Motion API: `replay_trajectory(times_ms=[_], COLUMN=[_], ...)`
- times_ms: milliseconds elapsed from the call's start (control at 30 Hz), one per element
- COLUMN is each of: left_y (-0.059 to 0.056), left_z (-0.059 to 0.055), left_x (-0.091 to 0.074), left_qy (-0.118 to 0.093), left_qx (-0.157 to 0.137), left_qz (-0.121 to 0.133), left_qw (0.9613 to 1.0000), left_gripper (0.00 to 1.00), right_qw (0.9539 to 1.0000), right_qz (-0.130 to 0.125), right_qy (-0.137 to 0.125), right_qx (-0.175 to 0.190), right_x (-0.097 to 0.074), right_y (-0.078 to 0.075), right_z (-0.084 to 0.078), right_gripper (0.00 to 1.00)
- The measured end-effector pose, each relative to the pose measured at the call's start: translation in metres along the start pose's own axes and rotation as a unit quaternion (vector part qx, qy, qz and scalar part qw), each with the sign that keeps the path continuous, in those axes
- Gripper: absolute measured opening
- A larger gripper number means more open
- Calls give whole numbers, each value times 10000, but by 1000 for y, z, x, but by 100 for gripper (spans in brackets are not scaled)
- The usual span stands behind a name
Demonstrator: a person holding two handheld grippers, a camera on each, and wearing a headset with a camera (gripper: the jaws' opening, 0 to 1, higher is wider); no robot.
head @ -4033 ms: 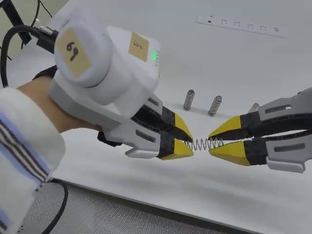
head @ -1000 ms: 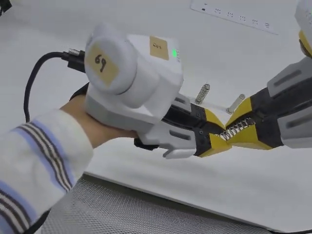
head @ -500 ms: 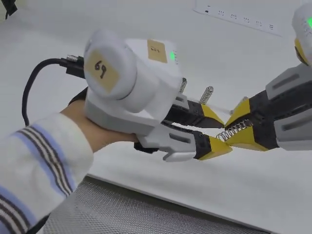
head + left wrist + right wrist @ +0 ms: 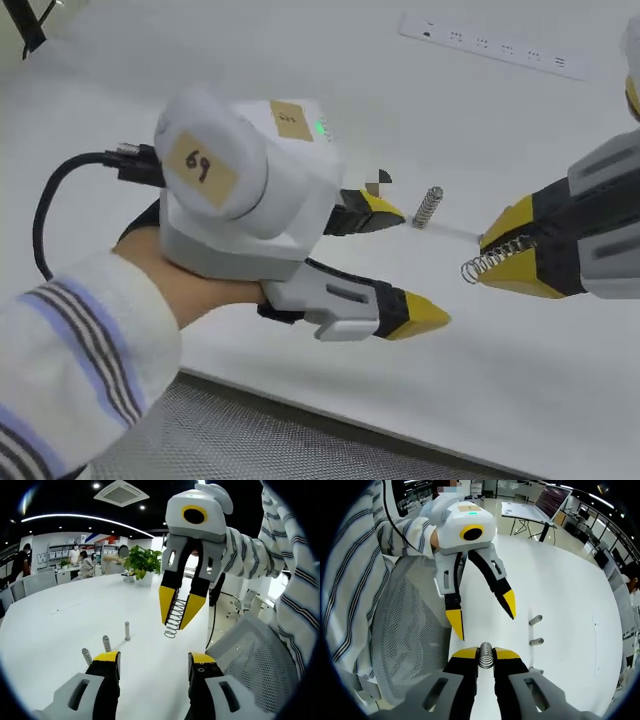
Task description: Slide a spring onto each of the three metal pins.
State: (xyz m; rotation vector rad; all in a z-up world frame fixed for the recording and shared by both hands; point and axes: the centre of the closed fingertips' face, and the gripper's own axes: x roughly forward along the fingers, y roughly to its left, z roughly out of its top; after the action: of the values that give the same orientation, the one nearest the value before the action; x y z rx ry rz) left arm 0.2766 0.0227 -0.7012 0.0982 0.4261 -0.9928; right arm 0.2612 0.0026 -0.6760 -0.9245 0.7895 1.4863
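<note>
Right tongs [image 4: 486,654] grip a spring [image 4: 175,618] (end poking out); left tongs [image 4: 155,658] gape wide.

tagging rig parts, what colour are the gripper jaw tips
Yellow on left gripper and right gripper; clearest in head view.

Matt white plastic shell on the left gripper [image 4: 418,267], with smooth yellow tips over black. Now the spring [image 4: 492,257]: bright bare metal wire. Smooth white table [image 4: 300,90], faint sheen. Soft striped cloth sleeve [image 4: 70,340]. Grey woven-mesh chair [image 4: 200,440]. Dull metal pin [image 4: 127,630].
</note>
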Motion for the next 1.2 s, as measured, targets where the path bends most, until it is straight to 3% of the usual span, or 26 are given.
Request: replay_trajectory(times_ms=[167,567,733,800,1000,1200], left_y=[3,22,30,29,19,18], left_z=[-3,-13,-17,-20,-30,-29], left_x=[0,0,3,5,11,12], left_qy=[-14,113,155,207,341,341], left_qx=[-107,-241,-157,-120,-229,-236], left_qz=[100,626,870,872,721,718], left_qw=[9999,9977,9960,9959,9966,9966], left_gripper=[59,82,94,98,98,98], right_qw=[9999,9980,9971,9966,9957,9955], right_qz=[-122,-483,-591,-647,-767,-823], right_qy=[2,58,61,71,148,288], right_qx=[88,394,476,501,496,371], right_x=[-4,-17,-24,-26,-33,-38], right_y=[-5,-27,-37,-43,-57,-73], right_z=[-5,-27,-35,-39,-47,-53], right_gripper=[8,8,8,8,8,8])
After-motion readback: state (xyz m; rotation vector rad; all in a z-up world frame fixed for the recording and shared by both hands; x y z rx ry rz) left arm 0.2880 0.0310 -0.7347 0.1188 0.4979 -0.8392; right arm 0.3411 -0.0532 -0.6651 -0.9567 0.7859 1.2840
